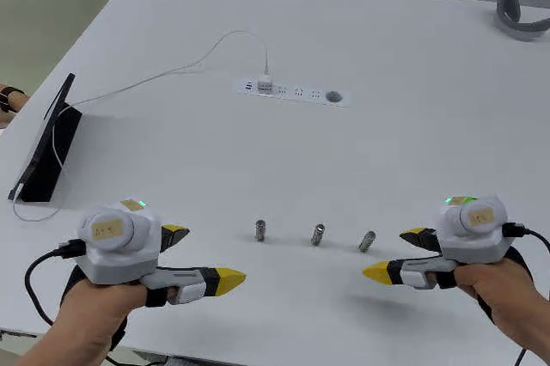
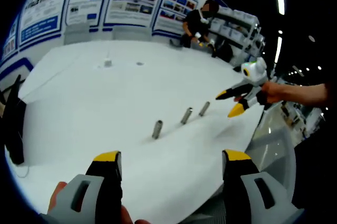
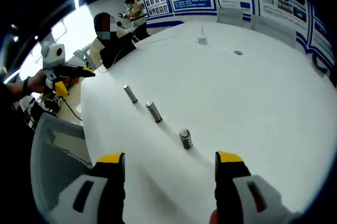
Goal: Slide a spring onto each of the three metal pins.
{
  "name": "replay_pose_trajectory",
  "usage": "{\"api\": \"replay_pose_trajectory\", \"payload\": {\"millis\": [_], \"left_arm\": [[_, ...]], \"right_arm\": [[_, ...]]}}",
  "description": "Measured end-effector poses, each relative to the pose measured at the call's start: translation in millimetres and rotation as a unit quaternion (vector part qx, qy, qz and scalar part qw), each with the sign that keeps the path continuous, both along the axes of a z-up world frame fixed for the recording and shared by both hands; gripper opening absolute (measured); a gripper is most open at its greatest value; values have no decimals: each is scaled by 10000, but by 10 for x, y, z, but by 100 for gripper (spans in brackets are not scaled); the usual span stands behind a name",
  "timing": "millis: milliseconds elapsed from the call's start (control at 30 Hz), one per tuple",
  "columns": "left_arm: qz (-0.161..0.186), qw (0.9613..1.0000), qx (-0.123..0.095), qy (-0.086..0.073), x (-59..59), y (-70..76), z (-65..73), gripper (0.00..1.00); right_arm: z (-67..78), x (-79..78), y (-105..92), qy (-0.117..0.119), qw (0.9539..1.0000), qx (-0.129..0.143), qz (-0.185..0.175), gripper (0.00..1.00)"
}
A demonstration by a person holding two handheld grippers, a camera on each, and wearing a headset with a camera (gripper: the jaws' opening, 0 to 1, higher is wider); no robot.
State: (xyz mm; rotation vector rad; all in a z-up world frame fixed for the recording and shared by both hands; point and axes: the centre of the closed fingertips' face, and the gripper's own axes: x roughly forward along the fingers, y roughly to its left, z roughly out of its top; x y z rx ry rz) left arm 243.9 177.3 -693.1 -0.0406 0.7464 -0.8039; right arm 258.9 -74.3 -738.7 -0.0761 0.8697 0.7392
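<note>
The left gripper (image 1: 204, 254) is held in a hand with its two yellow-tipped jaws spread wide and nothing between them. It sits left of the short upright metal middle pin (image 1: 318, 234) and a little nearer the person, well apart from it, jaws pointing toward it. The right gripper (image 1: 394, 253) mirrors it on the other side of the middle pin, also gaping wide and holding nothing, its tips aimed back at that pin.

There are three metal pins in all, in one row on the white table (image 1: 387, 151). The left pin (image 1: 260, 229) stands just to one side of the middle pin and the right pin (image 1: 367, 241) to the other, the last leaning slightly. In the right gripper view each of the three shows spring coils (image 3: 153, 111) wound around it, so three springs are counted, one on each pin.

Far beyond the middle pin lies one long white power strip (image 1: 292, 91) with one white plug (image 1: 265, 84) in it. One thin white cable (image 1: 198, 61) runs from it toward one black slab-like device (image 1: 47, 151), well to the left of the middle pin. One grey curved band (image 1: 516, 18) lies far beyond the middle pin to the right.
</note>
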Motion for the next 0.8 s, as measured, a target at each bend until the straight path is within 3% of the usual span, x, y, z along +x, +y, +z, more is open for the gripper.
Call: {"api": "replay_pose_trajectory", "payload": {"millis": [200, 300, 367, 433, 500, 567, 800], "left_arm": [[-85, 9999, 83, -16, 11, -27, -9, 78], [-184, 9994, 260, -169, 27, -25, -6, 70], [-221, 9994, 270, -71, 10, -44, -20, 69], [-324, 9992, 233, -87, 4, -67, -20, 65], [-201, 9997, 112, 34, 13, -90, -14, 70], [-223, 9997, 102, -47, 29, -91, 0, 70], [-210, 9997, 119, 21, 13, -79, -28, 77]], "right_arm": [[72, -98, -25, -61, 9996, 171, -220, 75], [126, -147, -25, -111, 9988, 268, -385, 75], [134, -170, -21, -109, 9984, 343, -436, 75], [137, -195, -20, -120, 9981, 375, -479, 75], [138, -221, -17, -120, 9980, 381, -495, 76], [147, -242, -14, -129, 9979, 401, -500, 77], [182, -271, 13, -183, 9975, 469, -505, 80]]}}
